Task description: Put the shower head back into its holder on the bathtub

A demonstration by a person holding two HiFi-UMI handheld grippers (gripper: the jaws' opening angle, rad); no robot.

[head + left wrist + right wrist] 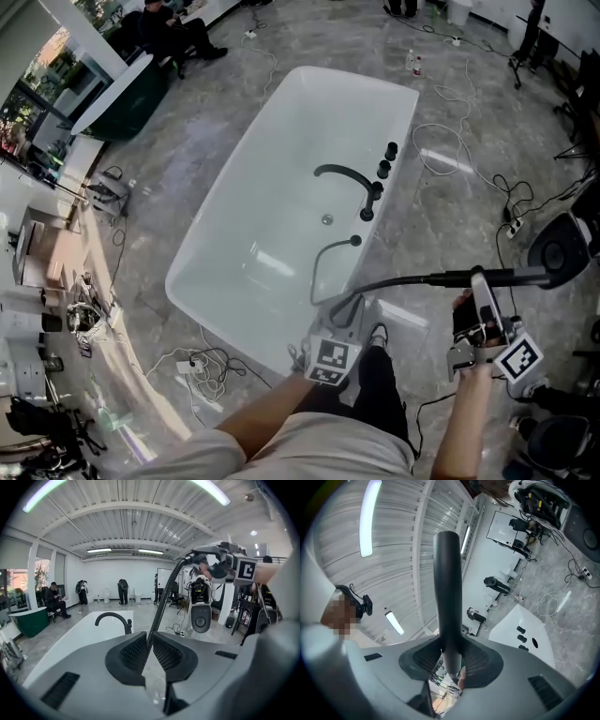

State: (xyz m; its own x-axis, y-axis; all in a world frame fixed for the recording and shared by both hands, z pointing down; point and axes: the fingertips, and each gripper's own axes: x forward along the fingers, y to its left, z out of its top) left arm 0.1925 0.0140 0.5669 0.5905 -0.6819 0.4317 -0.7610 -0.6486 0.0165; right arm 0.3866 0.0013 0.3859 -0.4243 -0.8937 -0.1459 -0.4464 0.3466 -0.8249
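Observation:
The white bathtub (281,141) has a black curved faucet (352,178) and black knobs (384,167) on its right rim. My right gripper (480,281) is shut on the black stick shower head (525,276), held roughly level to the right of the tub's near end. The black hose (384,282) runs left from the shower head to my left gripper (345,309), which is shut on it over the near rim. From there the hose loops to a black fitting (356,241) on the rim. In the left gripper view the hose (161,606) passes between the pads. In the right gripper view the shower head (448,588) stands between the pads.
Cables (450,141) trail over the grey floor right of the tub and at its near left corner (202,361). An office chair (562,248) stands at the right. A dark green tub (141,98) and seated people are at the far left. My legs are at the tub's near end.

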